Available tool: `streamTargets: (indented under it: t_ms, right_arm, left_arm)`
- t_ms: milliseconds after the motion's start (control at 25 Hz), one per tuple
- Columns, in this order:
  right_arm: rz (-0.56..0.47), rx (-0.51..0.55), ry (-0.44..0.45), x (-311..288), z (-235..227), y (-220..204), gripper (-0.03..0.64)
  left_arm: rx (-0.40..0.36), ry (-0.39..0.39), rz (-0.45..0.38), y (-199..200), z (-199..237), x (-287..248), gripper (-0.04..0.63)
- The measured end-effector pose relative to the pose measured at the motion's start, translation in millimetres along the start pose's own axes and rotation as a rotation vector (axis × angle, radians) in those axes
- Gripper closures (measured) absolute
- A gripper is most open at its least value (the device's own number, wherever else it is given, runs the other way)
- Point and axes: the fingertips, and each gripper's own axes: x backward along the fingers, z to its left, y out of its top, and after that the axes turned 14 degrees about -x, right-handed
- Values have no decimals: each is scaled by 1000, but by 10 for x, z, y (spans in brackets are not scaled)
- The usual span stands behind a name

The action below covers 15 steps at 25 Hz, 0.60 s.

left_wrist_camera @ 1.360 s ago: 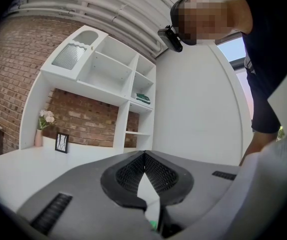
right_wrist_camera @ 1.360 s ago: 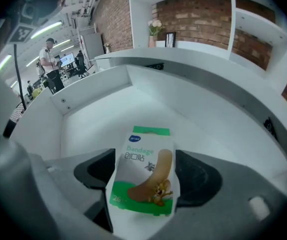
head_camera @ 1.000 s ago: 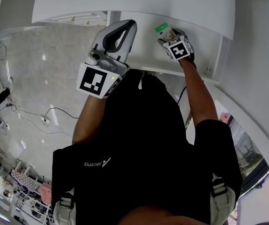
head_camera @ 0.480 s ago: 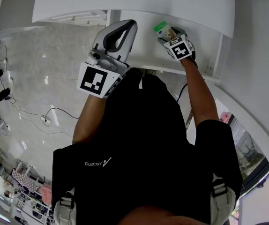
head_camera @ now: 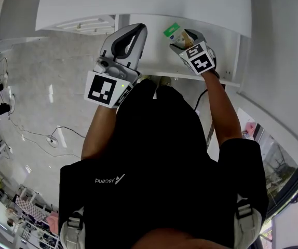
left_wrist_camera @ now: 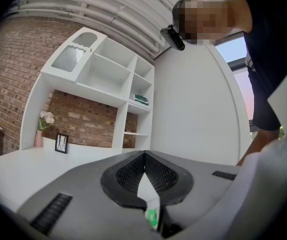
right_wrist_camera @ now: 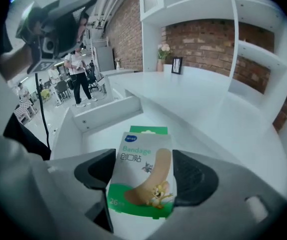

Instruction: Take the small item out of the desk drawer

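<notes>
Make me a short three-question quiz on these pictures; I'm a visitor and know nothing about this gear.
1. Short answer: what does the right gripper hold between its jaws?
2. True or false: the left gripper has its jaws spread wide apart.
3. Multiple choice: what stands beside the flowers at the far end of the desk? A) a picture frame B) a mug C) a lamp

Key
1. A green and white bandage box.
2. False: its jaw tips meet.
3. A, a small dark picture frame.
</notes>
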Motion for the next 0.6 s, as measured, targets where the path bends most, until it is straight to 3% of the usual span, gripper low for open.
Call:
streamTargets:
  t_ms: [600]
  right_arm:
    - [-443, -77, 20, 1327, 358, 935, 264]
  left_arm:
    - [-38, -25, -23, 166, -257, 52, 597]
